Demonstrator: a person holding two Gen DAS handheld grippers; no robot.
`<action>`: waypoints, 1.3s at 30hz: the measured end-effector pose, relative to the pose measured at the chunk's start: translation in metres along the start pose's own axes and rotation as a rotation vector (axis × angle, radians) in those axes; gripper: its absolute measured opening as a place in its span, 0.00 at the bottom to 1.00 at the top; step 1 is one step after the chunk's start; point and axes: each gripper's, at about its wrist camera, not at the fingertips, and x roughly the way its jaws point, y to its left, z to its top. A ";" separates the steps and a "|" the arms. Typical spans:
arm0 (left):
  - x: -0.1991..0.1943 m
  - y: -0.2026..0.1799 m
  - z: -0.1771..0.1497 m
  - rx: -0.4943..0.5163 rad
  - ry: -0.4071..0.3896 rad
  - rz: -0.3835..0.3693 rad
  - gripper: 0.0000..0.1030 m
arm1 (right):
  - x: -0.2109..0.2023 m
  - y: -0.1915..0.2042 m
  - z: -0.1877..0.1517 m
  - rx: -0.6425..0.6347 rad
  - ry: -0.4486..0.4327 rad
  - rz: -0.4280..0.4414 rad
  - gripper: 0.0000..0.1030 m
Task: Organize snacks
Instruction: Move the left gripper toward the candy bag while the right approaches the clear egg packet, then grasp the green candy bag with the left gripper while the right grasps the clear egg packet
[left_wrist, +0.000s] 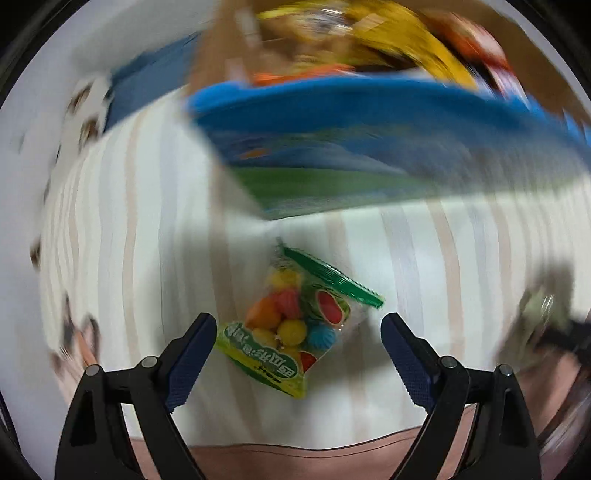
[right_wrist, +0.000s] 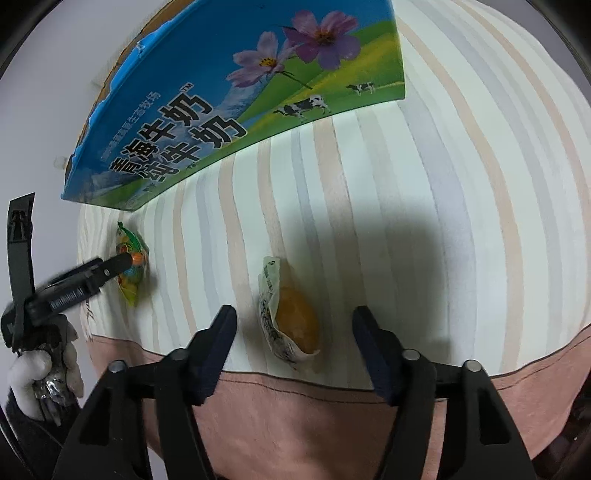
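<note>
Striped cloth covers the tabletop (right_wrist: 424, 184). My left hand-held gripper (left_wrist: 299, 332) is open wide, with the candy bag (left_wrist: 295, 325) right between its fingers. My right hand-held gripper (right_wrist: 293, 325), also wide, frames the bread packet (right_wrist: 291, 317), lying lengthways.

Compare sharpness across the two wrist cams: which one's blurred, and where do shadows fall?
Left wrist: heavy motion smear on the milk carton box and tablecloth; candy bag fairly legible. Right wrist: sharp, box print readable, a broad dark shadow on the cloth beside the pastry packet. Both views: fisheye bending.
</note>
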 end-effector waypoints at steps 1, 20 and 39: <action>0.002 -0.005 0.001 0.041 0.009 0.020 0.89 | -0.003 0.003 0.001 -0.011 -0.006 -0.018 0.66; 0.021 -0.016 -0.044 -0.190 0.062 -0.104 0.49 | 0.049 0.068 -0.018 -0.201 0.005 -0.072 0.34; 0.031 -0.055 -0.086 -0.267 0.125 -0.146 0.45 | 0.068 0.080 -0.061 -0.262 0.079 -0.072 0.34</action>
